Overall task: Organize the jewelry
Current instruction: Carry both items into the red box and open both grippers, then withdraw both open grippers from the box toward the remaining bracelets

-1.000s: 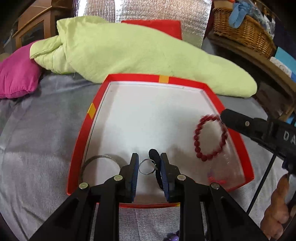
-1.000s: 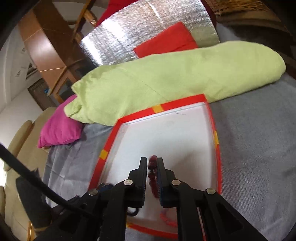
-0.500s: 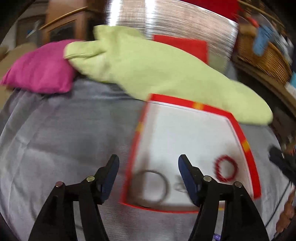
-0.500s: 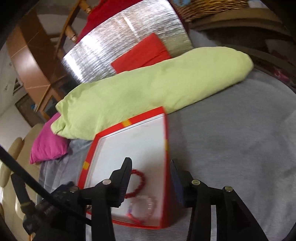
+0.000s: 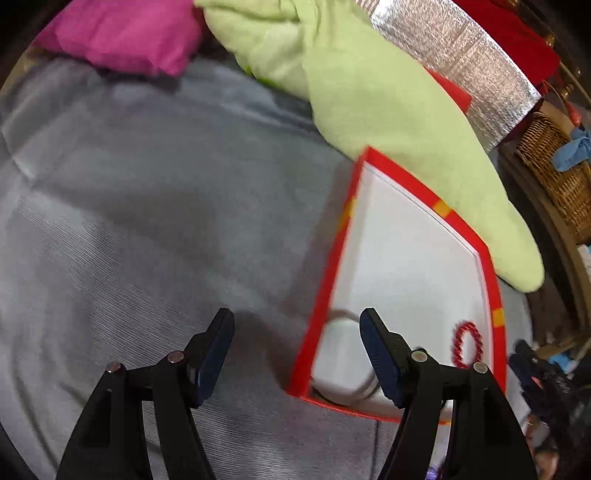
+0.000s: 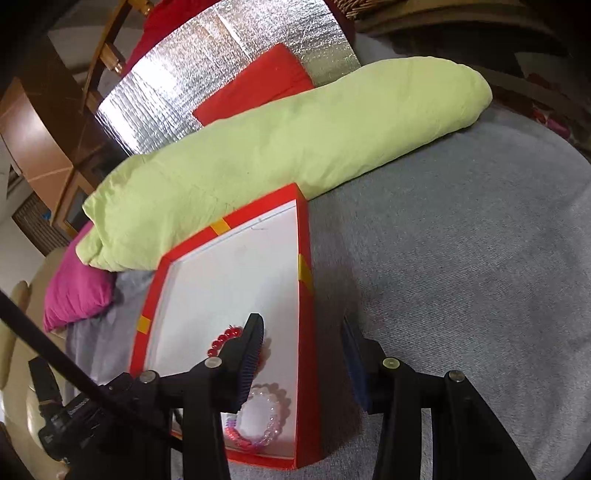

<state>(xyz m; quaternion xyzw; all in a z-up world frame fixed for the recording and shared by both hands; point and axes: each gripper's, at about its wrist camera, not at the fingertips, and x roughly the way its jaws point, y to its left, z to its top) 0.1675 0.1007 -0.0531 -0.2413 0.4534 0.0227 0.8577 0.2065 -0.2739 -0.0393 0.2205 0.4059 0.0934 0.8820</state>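
Note:
A red-rimmed box with a white floor (image 5: 417,266) lies on the grey bedspread; it also shows in the right wrist view (image 6: 236,280). In it lie a red bead bracelet (image 5: 467,343), a silver bangle (image 5: 343,317) partly behind my finger, and in the right wrist view the red bracelet (image 6: 221,341) and a clear pink bead bracelet (image 6: 267,417). My left gripper (image 5: 295,354) is open and empty over the box's left rim. My right gripper (image 6: 304,354) is open and empty, straddling the box's right wall.
A long light-green pillow (image 5: 388,118) lies behind the box, also seen in the right wrist view (image 6: 295,136). A magenta cushion (image 5: 125,33) is at the far left. A wicker basket (image 5: 557,177) stands at the right. A silver foil panel (image 6: 221,74) leans behind.
Both grippers have opened and drawn back from the box. The left one let go of a small ring and swung left; the right one released the red bead bracelet and shifted right.

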